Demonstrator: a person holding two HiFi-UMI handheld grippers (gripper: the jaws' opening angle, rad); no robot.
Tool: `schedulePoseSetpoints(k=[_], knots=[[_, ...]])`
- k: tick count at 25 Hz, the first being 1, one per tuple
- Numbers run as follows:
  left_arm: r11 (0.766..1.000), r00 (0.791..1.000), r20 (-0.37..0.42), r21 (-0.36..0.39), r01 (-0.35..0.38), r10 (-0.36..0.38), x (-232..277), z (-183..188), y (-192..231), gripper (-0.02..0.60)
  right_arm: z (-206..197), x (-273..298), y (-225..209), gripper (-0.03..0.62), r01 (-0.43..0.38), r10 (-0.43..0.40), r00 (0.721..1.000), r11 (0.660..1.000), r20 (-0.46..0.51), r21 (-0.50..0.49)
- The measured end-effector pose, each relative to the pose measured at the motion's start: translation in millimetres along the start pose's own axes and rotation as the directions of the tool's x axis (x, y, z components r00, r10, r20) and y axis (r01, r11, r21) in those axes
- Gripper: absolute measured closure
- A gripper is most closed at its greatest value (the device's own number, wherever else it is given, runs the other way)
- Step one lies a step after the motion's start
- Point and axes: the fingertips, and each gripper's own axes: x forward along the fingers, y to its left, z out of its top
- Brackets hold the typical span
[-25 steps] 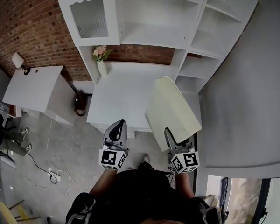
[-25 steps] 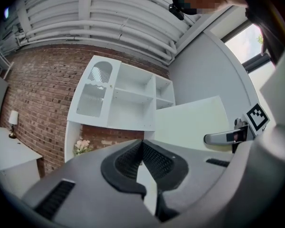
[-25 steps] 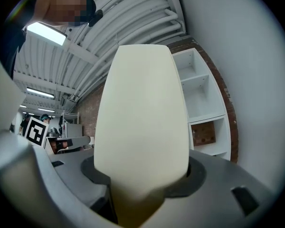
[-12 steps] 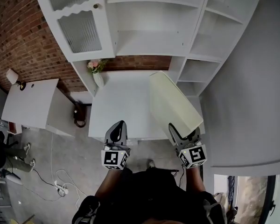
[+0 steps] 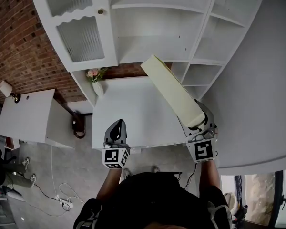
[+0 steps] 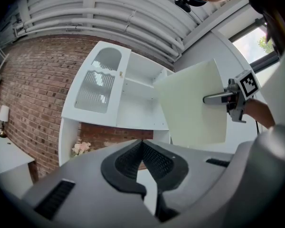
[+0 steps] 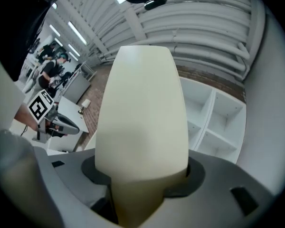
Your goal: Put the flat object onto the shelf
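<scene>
A cream flat slab (image 5: 174, 92) stands clamped at its near end in my right gripper (image 5: 199, 126), jaws shut on it. It tilts up and away toward the white shelf unit (image 5: 157, 46), its far end over the back of the white desk (image 5: 128, 113). Seen from the right gripper, the slab (image 7: 142, 127) fills the middle and rises out of the jaws. From the left gripper it appears as a pale panel (image 6: 192, 103) in front of the shelves (image 6: 137, 99). My left gripper (image 5: 117, 130) hangs over the desk's front edge, shut with nothing in it (image 6: 145, 167).
A small vase of pink flowers (image 5: 96, 79) stands at the desk's back left corner. A cabinet door with ribbed glass (image 5: 78, 25) is at the upper left. A second white table (image 5: 26, 116) stands left, by a brick wall (image 5: 19, 42). People sit far off.
My right gripper has lifted the slab and swung its far end up and left toward the shelves. The whole view has shifted closer to the shelf unit. The left gripper stays shut.
</scene>
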Motion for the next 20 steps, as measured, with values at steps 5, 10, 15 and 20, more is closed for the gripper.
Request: schedulePoseSetpoints(k=[5, 10, 15, 20], knots=[[0.999, 1.0, -0.011, -0.02, 0.025, -0.026, 6, -7, -2, 0.572, 71, 6, -24, 0.321, 0.083, -0.067, 0.996, 0.918, 0.054, -0.389], [0.998, 0.998, -0.014, -0.027, 0.057, -0.057, 11, -3, -8, 0.572, 141, 18, -54, 0.321, 0.204, -0.177, 0.978, 0.738, 0.107, -0.643], [0.998, 0.998, -0.024, -0.02, 0.062, -0.063, 9, -2, -8, 0.572, 189, 51, -85, 0.319, 0.239, -0.223, 0.967, 0.621, 0.124, -0.746], [0.998, 0.998, -0.025, -0.027, 0.057, -0.058, 6, 9, -7, 0.572, 221, 96, -104, 0.319, 0.22, -0.258, 0.961, 0.498, 0.099, -0.839]])
